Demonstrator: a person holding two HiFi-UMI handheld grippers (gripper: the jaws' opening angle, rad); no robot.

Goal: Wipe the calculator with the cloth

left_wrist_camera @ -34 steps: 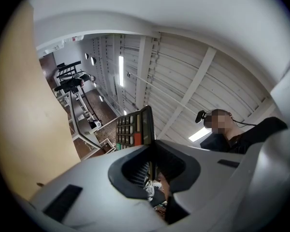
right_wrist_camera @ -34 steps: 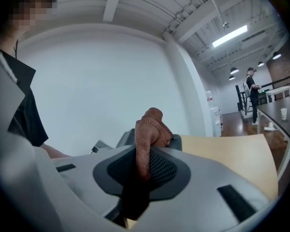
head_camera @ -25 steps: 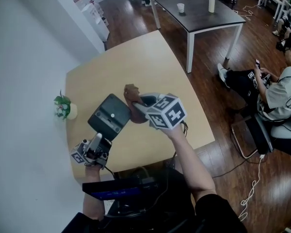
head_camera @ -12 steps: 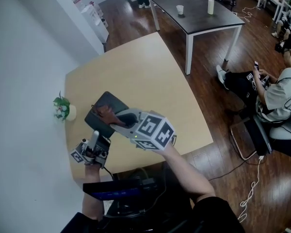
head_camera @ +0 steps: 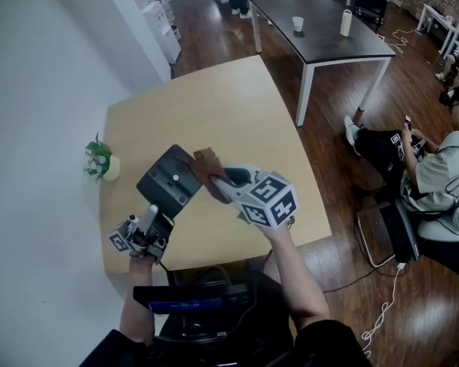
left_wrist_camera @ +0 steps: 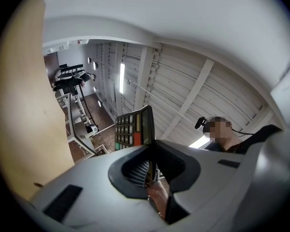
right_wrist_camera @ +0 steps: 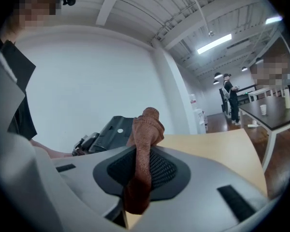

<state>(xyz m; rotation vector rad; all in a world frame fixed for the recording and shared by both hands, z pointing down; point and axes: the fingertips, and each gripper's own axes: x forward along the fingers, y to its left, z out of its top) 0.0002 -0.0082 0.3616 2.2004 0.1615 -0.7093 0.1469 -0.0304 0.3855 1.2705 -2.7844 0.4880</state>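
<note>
My left tongs (head_camera: 155, 217) pinch the dark rectangular plastic calculator (head_camera: 170, 184) by its edge, while my right tongs (head_camera: 219, 183) clamp the rust-brown knitted cloth (head_camera: 206, 161) beside it.

The left gripper (head_camera: 154, 219) sits at the lower left of the head view and is tilted upward. Its fingers are closed on the near edge of the calculator (head_camera: 172, 183). The left forearm (head_camera: 138, 312) runs straight back toward the body. The right gripper (head_camera: 218, 180) points left and roughly level. Its fingers are clamped on the cloth (head_camera: 204, 161), which stands up from between them. The marker cube (head_camera: 269, 199) faces the head camera. The bare right forearm (head_camera: 294, 281) extends from the lower centre.
</note>
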